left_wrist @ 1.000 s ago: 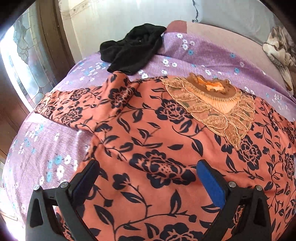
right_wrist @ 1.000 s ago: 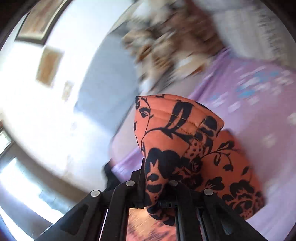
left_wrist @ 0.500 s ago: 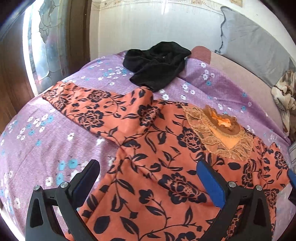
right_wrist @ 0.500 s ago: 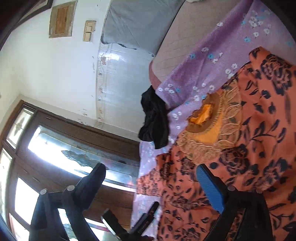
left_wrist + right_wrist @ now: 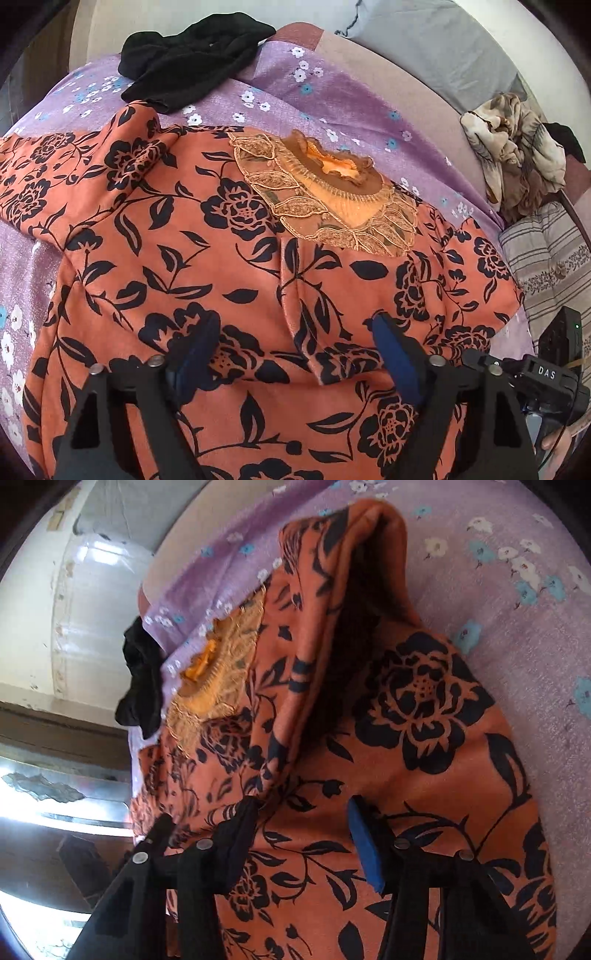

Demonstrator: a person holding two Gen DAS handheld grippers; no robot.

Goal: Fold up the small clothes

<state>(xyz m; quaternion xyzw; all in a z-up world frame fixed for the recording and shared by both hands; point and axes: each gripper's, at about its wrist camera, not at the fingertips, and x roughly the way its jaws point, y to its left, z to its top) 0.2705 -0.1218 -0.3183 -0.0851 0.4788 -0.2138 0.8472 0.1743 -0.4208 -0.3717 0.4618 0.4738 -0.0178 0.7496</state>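
Note:
An orange top with black flowers [image 5: 207, 258] lies spread on the purple flowered bedsheet [image 5: 332, 96], its gold lace collar [image 5: 332, 199] toward the far side. Its right sleeve is folded inward over the body [image 5: 317, 314]. My left gripper [image 5: 295, 354] is open just above the lower middle of the top. My right gripper [image 5: 303, 827] is open over the folded sleeve [image 5: 424, 716], close to the cloth, holding nothing. The collar also shows in the right wrist view [image 5: 214, 679].
A black garment [image 5: 184, 59] lies crumpled at the far left of the bed. A patterned cloth heap [image 5: 517, 151] and a striped cushion [image 5: 550, 258] sit at the right. A grey pillow [image 5: 424, 48] is at the back. The right gripper's body [image 5: 546, 373] shows at lower right.
My right gripper let go of the sleeve, opened, and came down over the folded cloth. The right sleeve now lies folded over the body. My left gripper moved closer over the top.

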